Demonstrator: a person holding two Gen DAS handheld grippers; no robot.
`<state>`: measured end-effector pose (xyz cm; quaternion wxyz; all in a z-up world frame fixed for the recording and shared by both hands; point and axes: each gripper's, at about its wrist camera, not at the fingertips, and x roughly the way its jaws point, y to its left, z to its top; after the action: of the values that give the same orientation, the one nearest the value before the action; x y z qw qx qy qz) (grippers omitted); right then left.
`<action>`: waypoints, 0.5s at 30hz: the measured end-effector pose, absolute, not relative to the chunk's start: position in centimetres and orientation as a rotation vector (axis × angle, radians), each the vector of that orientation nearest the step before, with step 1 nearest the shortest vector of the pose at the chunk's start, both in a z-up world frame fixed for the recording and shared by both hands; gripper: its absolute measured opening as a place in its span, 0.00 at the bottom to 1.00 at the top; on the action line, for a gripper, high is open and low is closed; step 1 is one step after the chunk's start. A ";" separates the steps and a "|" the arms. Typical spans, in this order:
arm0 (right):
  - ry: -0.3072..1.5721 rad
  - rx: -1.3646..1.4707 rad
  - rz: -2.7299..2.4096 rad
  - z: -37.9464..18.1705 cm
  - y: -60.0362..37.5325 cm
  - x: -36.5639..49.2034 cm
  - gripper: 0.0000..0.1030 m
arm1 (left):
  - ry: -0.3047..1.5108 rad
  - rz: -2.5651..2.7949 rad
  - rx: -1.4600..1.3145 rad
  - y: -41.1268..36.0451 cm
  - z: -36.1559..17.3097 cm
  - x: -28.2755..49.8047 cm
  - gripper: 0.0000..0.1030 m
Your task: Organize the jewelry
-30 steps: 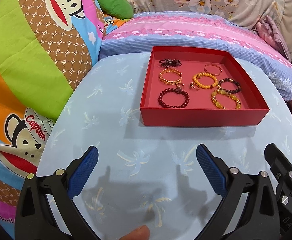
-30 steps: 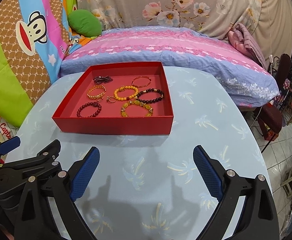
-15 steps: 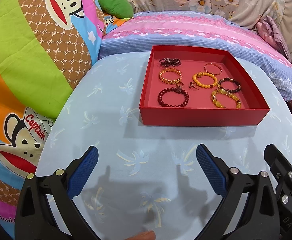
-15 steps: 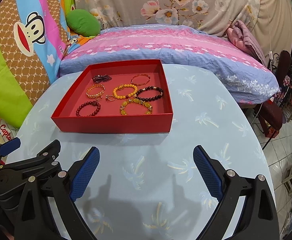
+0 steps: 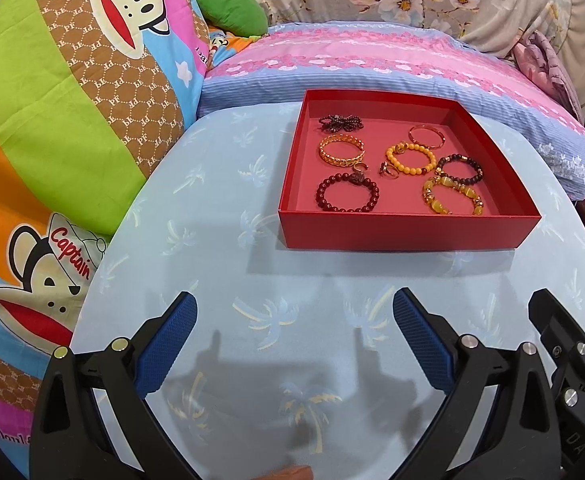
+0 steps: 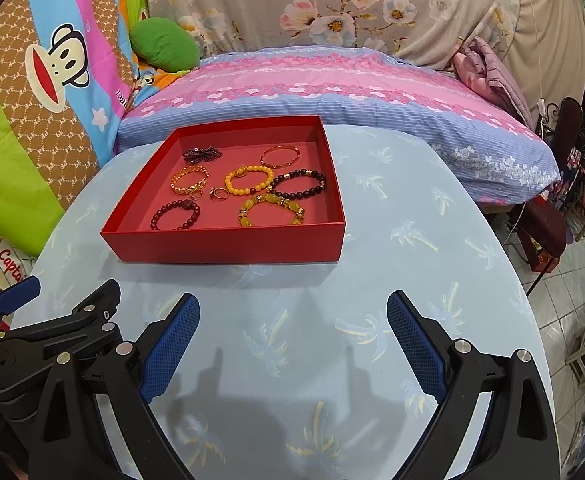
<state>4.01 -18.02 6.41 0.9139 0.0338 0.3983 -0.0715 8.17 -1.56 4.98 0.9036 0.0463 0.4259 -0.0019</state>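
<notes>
While the palm-printed blue surface (image 5: 220, 264) is filling the middle of both views, the red tray (image 5: 408, 232) is sitting above centre in the left view, upper left of centre in the right. Both the left tongs (image 5: 294, 336) and right tongs (image 6: 292, 334) are hanging wide apart at the bottom, gripping nothing. Inside the tray, a dark red bead bracelet (image 5: 346, 194), a gold chain bracelet (image 5: 341, 151) and a yellow bead bracelet (image 6: 249, 181) are lying apart.
</notes>
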 end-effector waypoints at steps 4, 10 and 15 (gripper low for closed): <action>0.823 0.070 -0.149 6.3 -18.1 4.0 0.88 | 0.879 0.002 0.097 -1.6 4.9 8.1 0.91; 0.823 0.069 -0.149 6.3 -18.0 4.0 0.88 | 0.879 0.003 0.096 -1.5 4.8 8.1 0.91; 0.822 0.071 -0.149 6.4 -18.0 4.0 0.88 | 0.871 0.010 0.096 -1.5 4.7 8.0 0.91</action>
<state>3.99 -18.04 6.35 0.9134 0.0345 0.3992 -0.0722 8.00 -1.45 4.69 0.9056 0.0466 0.4215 0.0048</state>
